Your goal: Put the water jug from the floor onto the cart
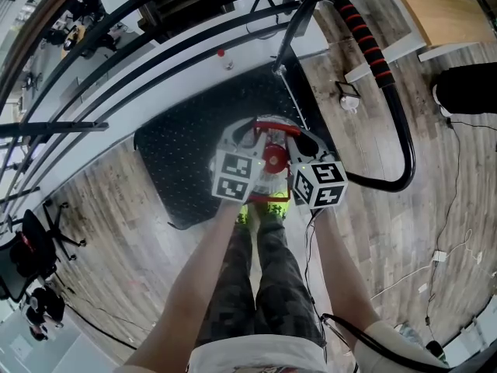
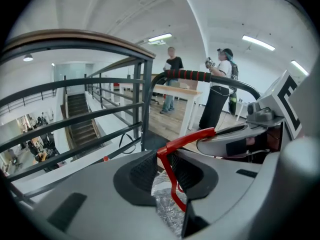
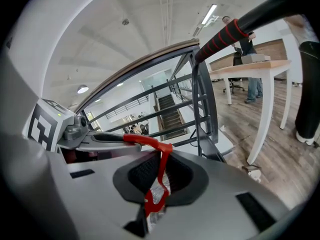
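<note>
over one black cart (image 1: 186,158), the left gripper (image 2: 162,169) and right gripper (image 3: 157,176), two in all, each clamp the single red handle (image 1: 273,124) of one water jug (image 1: 272,162).

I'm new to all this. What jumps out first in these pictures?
The left gripper and the right gripper both clamp the red handle of a water jug at the head view's centre. Under it spreads the cart's black platform, its red-striped push bar curving at upper right.

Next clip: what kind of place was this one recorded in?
Probably an upper level of an open office or lab: a black railing overlooks a staircase and a lower floor, with wood-plank flooring and a white-legged table nearby.
</note>
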